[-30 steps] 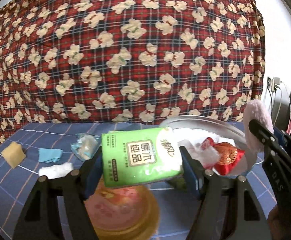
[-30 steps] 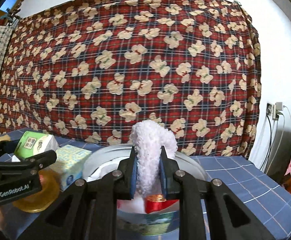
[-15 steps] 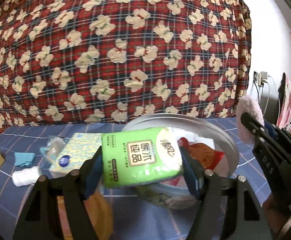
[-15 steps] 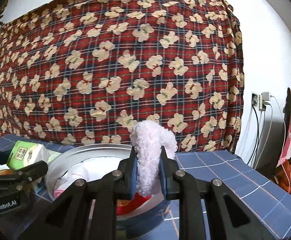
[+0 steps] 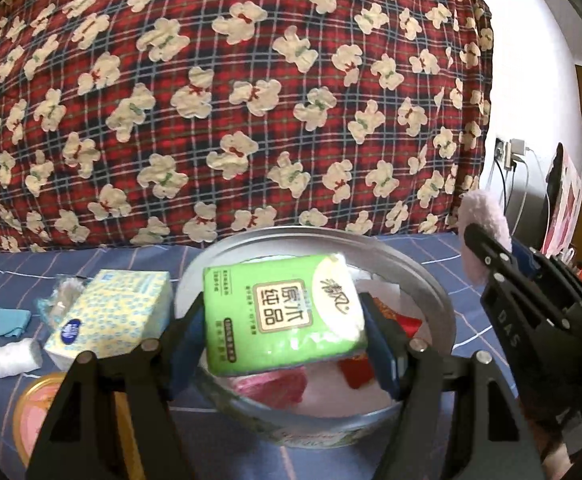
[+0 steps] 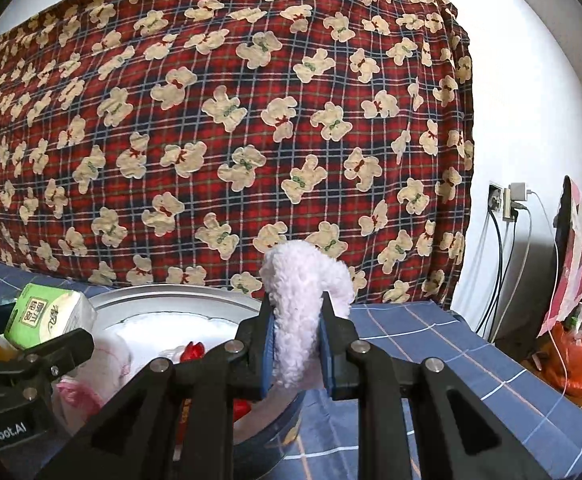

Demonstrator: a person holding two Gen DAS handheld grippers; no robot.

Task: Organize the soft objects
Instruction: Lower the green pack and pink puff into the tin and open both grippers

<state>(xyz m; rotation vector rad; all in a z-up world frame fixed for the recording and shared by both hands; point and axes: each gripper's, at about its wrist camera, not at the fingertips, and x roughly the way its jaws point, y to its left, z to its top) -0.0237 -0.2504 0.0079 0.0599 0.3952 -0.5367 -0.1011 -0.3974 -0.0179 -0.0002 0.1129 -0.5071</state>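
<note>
Blue checked tablecloth (image 5: 103, 258) under everything, bear-print red plaid drape (image 5: 227, 92) hung behind. Left of the metal basin (image 5: 441, 300): blue scrap (image 5: 11, 322), white roll (image 5: 13, 356), yellow tissue box (image 5: 111, 316). Above the basin: left gripper (image 5: 283, 344) clamped on the green tissue pack (image 5: 283, 312). Right of the basin's centre: right gripper (image 6: 297, 354) pinched tight on a white fluffy piece (image 6: 303, 304), near the rim. Best to bring each load squarely above the opening, lower, then release, one at a time. Basin contents half hidden behind the pack; red and pink items inside hard to identify.
</note>
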